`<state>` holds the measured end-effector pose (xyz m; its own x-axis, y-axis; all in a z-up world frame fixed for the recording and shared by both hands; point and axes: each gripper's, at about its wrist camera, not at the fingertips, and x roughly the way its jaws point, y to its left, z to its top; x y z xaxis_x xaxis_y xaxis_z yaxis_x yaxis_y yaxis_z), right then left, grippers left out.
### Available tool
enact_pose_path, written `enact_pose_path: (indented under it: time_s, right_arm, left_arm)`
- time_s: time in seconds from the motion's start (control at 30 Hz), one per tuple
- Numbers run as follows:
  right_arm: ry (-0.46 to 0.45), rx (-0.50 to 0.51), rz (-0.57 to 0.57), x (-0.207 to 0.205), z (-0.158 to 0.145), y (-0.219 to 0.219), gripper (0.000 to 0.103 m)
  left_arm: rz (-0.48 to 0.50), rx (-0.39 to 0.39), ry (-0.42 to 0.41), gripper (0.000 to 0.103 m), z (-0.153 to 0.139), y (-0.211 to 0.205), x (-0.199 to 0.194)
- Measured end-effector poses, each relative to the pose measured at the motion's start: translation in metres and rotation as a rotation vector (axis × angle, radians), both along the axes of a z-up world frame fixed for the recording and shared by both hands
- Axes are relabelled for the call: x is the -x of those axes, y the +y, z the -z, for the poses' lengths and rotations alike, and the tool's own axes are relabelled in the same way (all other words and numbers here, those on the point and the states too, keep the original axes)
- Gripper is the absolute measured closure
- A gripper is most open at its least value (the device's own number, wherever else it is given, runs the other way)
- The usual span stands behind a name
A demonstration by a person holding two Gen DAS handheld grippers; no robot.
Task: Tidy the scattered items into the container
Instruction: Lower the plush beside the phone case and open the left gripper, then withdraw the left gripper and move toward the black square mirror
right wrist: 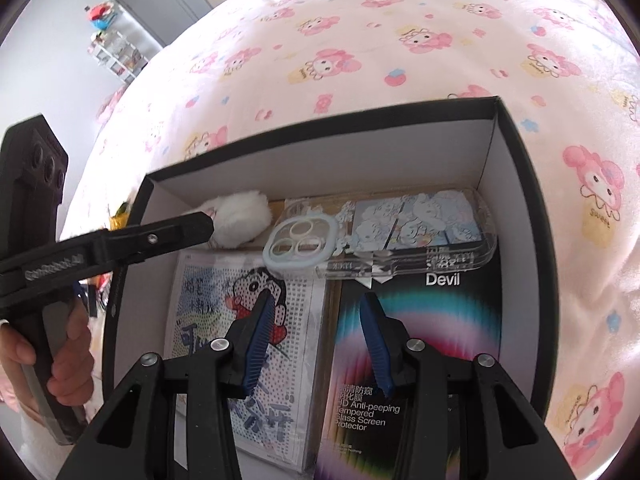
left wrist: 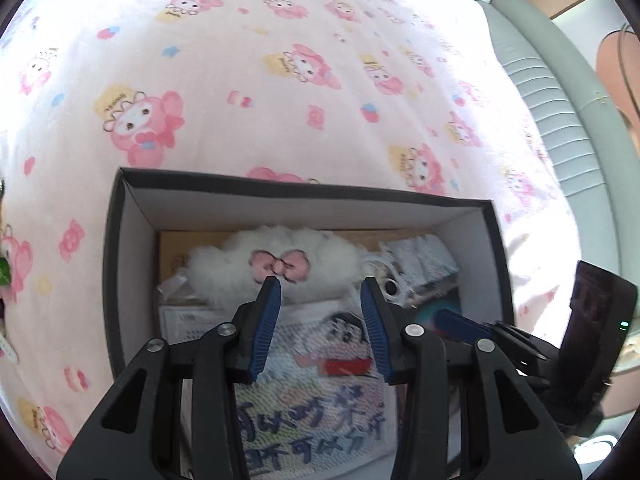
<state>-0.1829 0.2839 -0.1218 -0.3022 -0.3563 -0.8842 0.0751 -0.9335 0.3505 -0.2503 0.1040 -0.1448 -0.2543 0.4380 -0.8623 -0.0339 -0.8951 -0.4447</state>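
left wrist: my left tool [left wrist: 320, 286] open, empty, over black box [left wrist: 116, 248] on bed sheet [left wrist: 280, 92]; fluffy white plush [left wrist: 272, 268] just beyond tips, walls near | right wrist: my right tool [right wrist: 314, 300] open, empty, above bead-art pack [right wrist: 208, 304] and screen-protector box [right wrist: 420, 320]; phone case [right wrist: 400, 232] beyond

We see box [right wrist: 516, 148] on bed [right wrist: 360, 40]. In box: plush toy [right wrist: 240, 220] at far left corner, phone case [right wrist: 384, 232] right of it, overlapping screen protector pack [right wrist: 420, 320]. Bead kit [right wrist: 248, 320] left of pack. Left claw [left wrist: 320, 292] and right claw [right wrist: 316, 308] above box, nothing between jaws.
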Motion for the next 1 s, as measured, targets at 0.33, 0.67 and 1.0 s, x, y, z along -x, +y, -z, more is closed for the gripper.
enact_pose_path:
  time_s: [0.33, 0.67, 1.0]
  right_arm:
    - [-0.015, 0.021, 0.001, -0.011, 0.007, -0.015, 0.063]
    - [-0.014, -0.054, 0.005, -0.006, 0.014, -0.026, 0.063]
    - [0.090, -0.097, 0.025, -0.018, -0.016, -0.030, 0.062]
  left_arm:
    - [-0.013, 0.015, -0.055, 0.066, 0.023, 0.002, 0.011]
    - [-0.007, -0.048, 0.004, 0.065, 0.012, 0.001, -0.008]
    - [0.024, 0.067, 0.238, 0.054, -0.050, 0.020, -0.055]
